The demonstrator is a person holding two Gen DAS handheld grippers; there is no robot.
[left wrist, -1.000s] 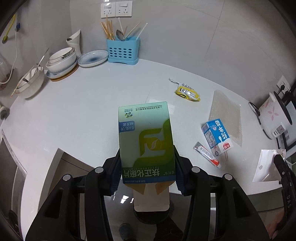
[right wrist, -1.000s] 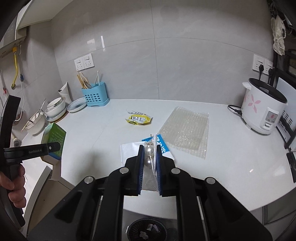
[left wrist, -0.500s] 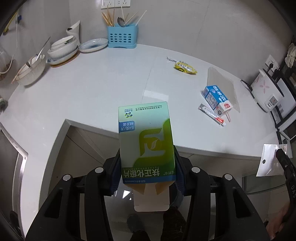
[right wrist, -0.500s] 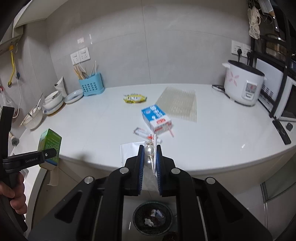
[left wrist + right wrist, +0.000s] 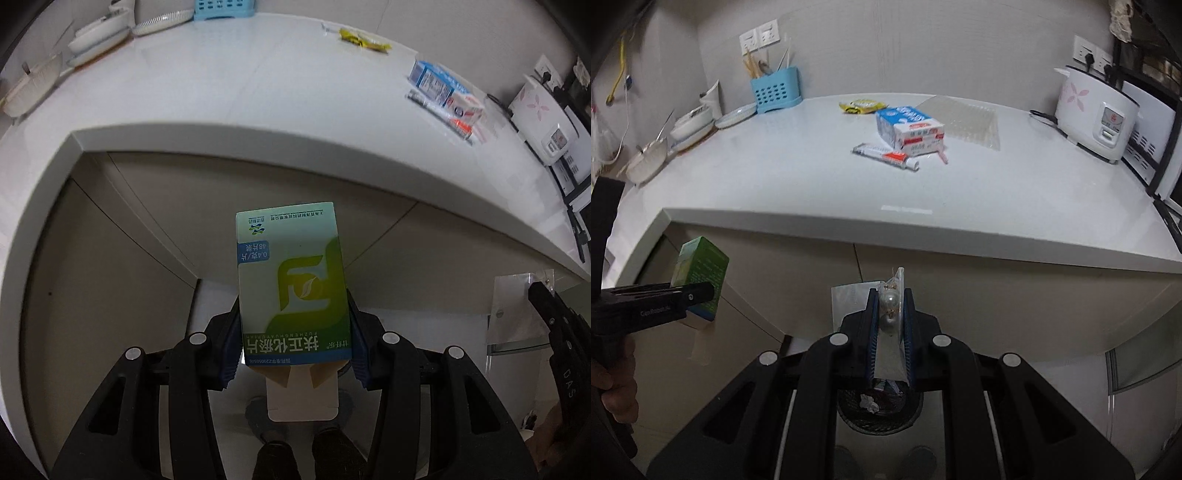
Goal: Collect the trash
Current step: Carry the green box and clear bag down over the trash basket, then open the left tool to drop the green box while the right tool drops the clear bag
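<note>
My left gripper [image 5: 293, 332] is shut on a green and white medicine box [image 5: 291, 284], its open flap hanging down, held below the counter edge; the box also shows at the left of the right wrist view [image 5: 700, 273]. My right gripper [image 5: 890, 317] is shut on a clear plastic packet with pearl earrings [image 5: 891, 306], held in front of the counter above a black mesh trash bin [image 5: 879, 410] on the floor. On the white counter [image 5: 812, 177] lie a blue milk carton [image 5: 908, 127], a tube [image 5: 886, 156], a yellow wrapper [image 5: 862, 106] and a bubble wrap sheet [image 5: 964, 118].
A rice cooker [image 5: 1097, 114] stands at the counter's right. A blue utensil holder [image 5: 774, 94], a plate and stacked bowls [image 5: 692, 123] stand at the back left. Beige cabinet fronts [image 5: 122, 258] are below the counter. My shoes show on the floor.
Both grippers have dropped lower and back from the counter with their items. The counter edge now sits above them and the trash bin is nearer under the right gripper.
</note>
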